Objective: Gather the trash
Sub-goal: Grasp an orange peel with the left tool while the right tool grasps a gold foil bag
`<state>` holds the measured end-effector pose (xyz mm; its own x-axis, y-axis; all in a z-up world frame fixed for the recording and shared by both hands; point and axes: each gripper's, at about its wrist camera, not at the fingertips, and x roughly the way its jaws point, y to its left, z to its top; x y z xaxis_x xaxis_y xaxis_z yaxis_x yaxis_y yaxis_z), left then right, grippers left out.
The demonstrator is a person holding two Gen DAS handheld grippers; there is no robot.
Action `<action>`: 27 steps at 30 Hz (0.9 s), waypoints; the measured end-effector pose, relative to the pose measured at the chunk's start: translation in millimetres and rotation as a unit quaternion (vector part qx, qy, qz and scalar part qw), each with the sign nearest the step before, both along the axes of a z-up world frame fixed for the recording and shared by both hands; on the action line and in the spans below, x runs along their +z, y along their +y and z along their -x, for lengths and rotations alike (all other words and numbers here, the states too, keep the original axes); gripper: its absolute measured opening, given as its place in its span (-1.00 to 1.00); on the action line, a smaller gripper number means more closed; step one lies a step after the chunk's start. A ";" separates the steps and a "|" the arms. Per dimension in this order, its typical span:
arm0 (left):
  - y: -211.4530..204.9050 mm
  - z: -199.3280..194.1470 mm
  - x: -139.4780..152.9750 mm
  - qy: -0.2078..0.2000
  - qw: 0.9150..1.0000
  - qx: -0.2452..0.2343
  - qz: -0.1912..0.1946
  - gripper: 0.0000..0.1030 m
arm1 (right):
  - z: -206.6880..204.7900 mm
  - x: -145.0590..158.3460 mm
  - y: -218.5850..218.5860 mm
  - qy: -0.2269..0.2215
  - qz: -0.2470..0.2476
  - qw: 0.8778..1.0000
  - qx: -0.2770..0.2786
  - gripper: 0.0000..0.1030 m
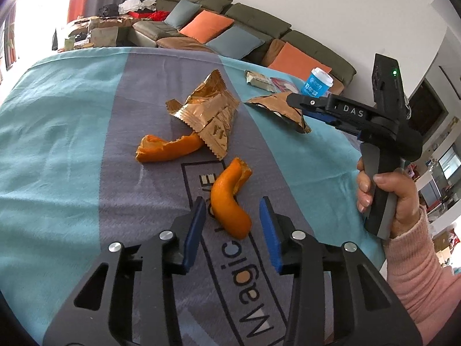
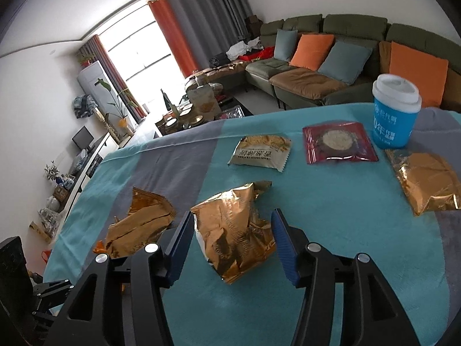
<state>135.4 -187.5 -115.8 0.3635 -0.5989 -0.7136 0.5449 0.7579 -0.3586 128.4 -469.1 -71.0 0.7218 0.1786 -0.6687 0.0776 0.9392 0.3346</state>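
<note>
Left tool [image 1: 232, 225]: pads set apart, straddling a curled, waxy orange peel [image 1: 230, 201] lying on the desk cloth [image 1: 57, 144], untouched.

Right tool [image 2: 230, 248]: pads parted around a crumpled, glossy gold foil wrapper [image 2: 233, 230], positioned for pinching; contact cannot be confirmed.

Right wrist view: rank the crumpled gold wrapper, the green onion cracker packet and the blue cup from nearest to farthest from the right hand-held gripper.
1. Crumpled gold wrapper: between the open jaws of the right hand-held gripper, not yet pinched.
2. Green onion cracker packet: farther up the cloth, near the middle.
3. Blue cup: upright at the far right, near the table's back edge.
</note>
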 end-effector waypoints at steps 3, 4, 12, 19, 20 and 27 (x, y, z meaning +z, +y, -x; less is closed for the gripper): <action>-2.1 -5.1 -0.8 0.006 1.000 0.001 -0.001 -0.37 | -4.1 -4.1 -0.3 0.007 -0.003 1.000 0.003 0.03; -3.1 -6.5 -0.8 0.007 1.000 0.001 -0.002 -0.43 | -4.9 -5.2 -0.4 0.009 -0.004 1.000 0.004 0.03; -1.6 -5.7 -1.5 0.009 1.000 0.000 -0.004 -0.58 | -8.3 -9.2 0.9 0.017 -0.011 1.000 0.010 -0.23; 2.4 -1.1 -1.9 0.004 1.000 0.001 -0.004 -0.70 | -5.5 -9.2 2.7 0.011 -0.015 1.000 0.018 -0.47; 3.5 -0.2 -1.5 0.004 1.000 0.002 -0.004 -0.70 | -4.7 -8.5 2.8 0.010 -0.016 1.000 0.019 -0.48; 12.6 4.9 4.0 -0.009 1.000 0.009 -0.002 -0.72 | 8.8 0.3 2.9 -0.012 -0.031 0.999 0.019 -0.49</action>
<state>130.5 -174.9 -111.8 0.3864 -0.5900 -0.7089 0.5377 0.7686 -0.3466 119.5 -466.3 -70.7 0.7295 0.2460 -0.6383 0.0339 0.9190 0.3929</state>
